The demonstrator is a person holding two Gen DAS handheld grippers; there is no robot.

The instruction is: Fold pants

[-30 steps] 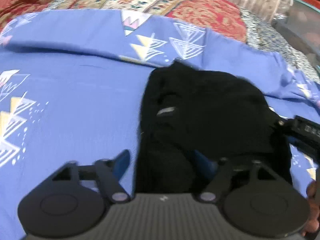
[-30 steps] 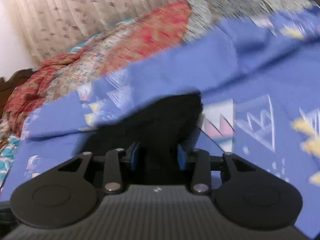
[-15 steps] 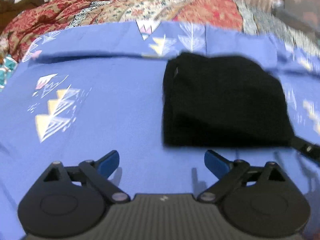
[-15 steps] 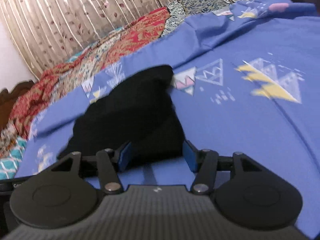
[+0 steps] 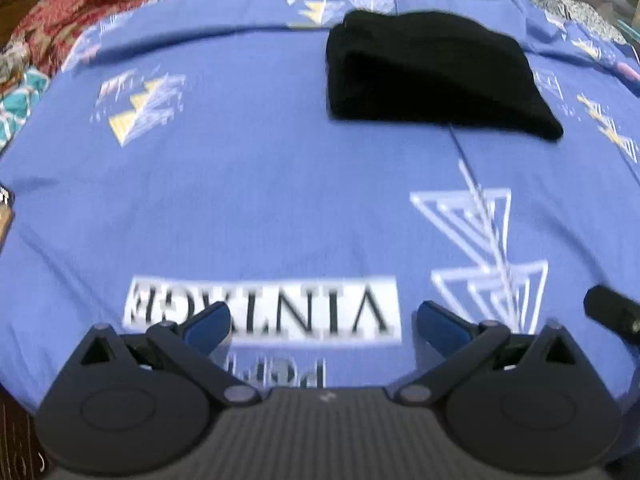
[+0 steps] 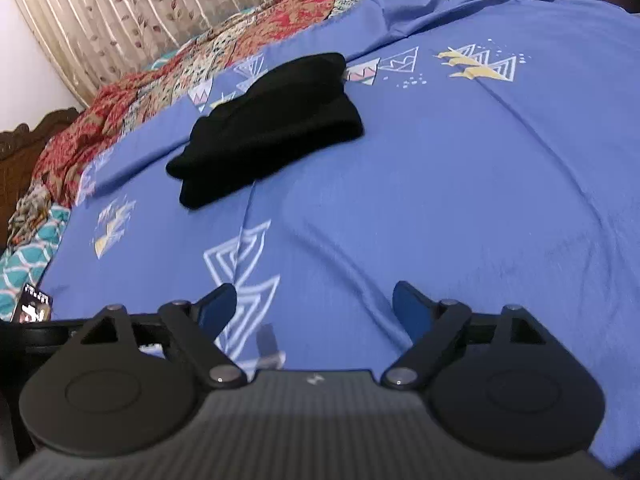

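Blue bedsheet (image 5: 260,184) reads "VINTAGE" upside down; folded black pants (image 5: 432,76) lie far off; left gripper (image 5: 322,322) and right gripper (image 6: 314,306) are both spread, holding nothing.

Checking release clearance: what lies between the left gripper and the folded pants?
Only blue bedsheet, with a printed VINTAGE label, separates the open left gripper from the black pants, seen in the left wrist view.

The blue bedsheet (image 5: 280,184) bears an upside-down white label (image 5: 262,308) reading "VINTAGE".
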